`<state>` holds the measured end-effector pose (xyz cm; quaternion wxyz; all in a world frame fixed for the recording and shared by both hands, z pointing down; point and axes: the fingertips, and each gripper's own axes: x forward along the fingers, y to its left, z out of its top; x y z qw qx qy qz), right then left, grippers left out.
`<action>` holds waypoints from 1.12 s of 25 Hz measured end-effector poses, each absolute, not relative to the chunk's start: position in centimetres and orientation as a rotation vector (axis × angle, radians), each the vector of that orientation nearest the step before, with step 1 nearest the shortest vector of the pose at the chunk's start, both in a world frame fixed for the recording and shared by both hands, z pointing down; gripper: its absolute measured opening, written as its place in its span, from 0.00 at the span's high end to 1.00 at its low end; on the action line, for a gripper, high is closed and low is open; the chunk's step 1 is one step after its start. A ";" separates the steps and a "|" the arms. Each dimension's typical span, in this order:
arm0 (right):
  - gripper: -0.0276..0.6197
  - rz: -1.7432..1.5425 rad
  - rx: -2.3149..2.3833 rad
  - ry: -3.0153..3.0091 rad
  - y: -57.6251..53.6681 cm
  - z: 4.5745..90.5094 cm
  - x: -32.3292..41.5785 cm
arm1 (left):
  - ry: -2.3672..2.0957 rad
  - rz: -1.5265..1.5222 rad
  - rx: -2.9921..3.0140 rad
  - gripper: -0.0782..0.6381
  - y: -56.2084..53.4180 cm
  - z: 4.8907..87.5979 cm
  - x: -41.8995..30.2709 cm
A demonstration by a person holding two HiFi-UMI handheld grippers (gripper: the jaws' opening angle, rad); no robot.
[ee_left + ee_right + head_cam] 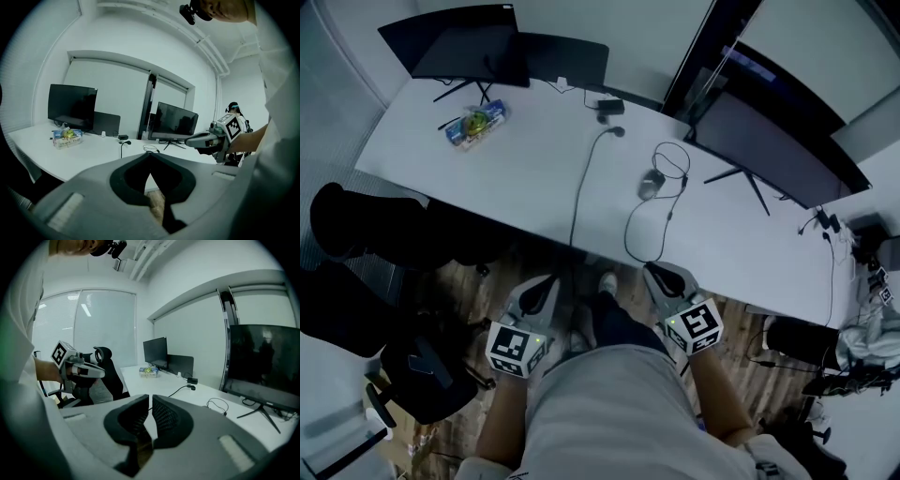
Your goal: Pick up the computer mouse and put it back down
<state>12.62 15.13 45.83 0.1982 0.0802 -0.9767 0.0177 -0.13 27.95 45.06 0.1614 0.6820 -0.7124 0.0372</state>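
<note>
The grey computer mouse lies on the white desk, right of centre, with a coiled black cord beside it. Both grippers hover below the desk's near edge, short of the mouse. My left gripper is shut with nothing in it; in its own view the jaw tips meet. My right gripper is also shut and empty, its pads nearly touching. Each gripper shows in the other's view: the right gripper and the left gripper. Neither gripper view shows the mouse.
Two dark monitors stand at the desk's far left and a third monitor at the right. A clear packet lies far left. A black cable runs to the near edge. Black office chairs stand left of me.
</note>
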 end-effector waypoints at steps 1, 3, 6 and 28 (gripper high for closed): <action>0.93 0.057 0.216 -2.728 14.1 46.0 12.0 | -2.034 0.109 1.943 0.88 27.0 45.0 -0.7; 0.92 0.055 0.196 -2.705 12.1 46.6 10.9 | -2.033 0.107 1.933 0.88 25.0 45.1 -1.8; 0.90 0.040 0.170 -2.672 9.1 47.5 9.5 | -2.031 0.106 1.916 0.88 21.6 45.3 -3.2; 0.76 0.253 0.210 -2.573 -6.2 54.2 6.2 | -1.908 0.253 1.901 0.88 5.0 46.9 -6.5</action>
